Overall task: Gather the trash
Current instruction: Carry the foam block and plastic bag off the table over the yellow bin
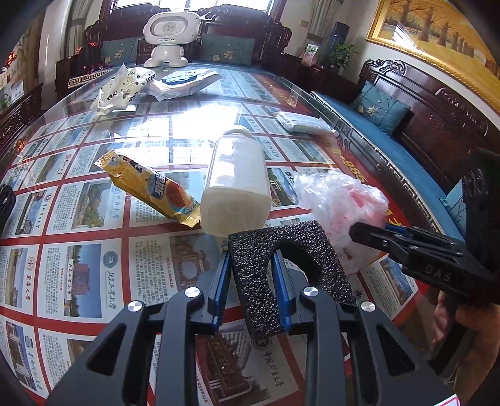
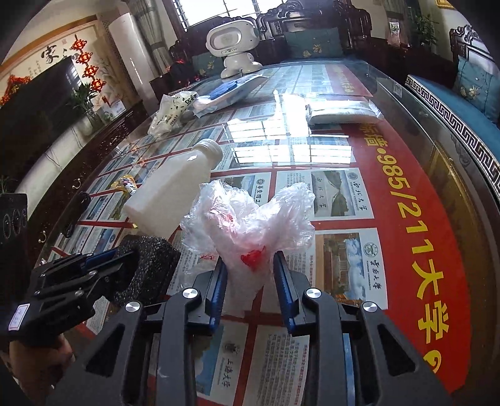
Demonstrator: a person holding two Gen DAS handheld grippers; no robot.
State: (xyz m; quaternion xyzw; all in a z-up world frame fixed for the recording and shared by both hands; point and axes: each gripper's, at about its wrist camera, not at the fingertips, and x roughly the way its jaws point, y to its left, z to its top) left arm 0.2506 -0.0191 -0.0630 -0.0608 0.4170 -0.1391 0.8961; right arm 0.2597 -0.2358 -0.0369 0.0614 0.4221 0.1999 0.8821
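The left gripper (image 1: 252, 265) is clamped on a black foam piece (image 1: 281, 250); the right gripper (image 2: 250, 274) is clamped on a crumpled plastic bag (image 2: 247, 218). Both hover over the glass table (image 1: 93, 265). Just ahead lie a white bottle (image 1: 237, 184) and yellow wrapper (image 1: 150, 187), with more packets (image 1: 122, 87) and a toy robot (image 1: 170, 37) at the far end.

- Glass-topped counter (image 1: 78, 218) covered in a red-bordered poster grid; window glare pools at its centre.
- Bright windows (image 2: 237, 12) at top centre.
- Carved dark-wood sofa (image 1: 422, 125) with blue cushions along the right.
- Gold-framed tree painting (image 1: 437, 34), upper right.
- Dark television (image 2: 37, 103) and calligraphy wall hanging (image 2: 50, 54), upper left.
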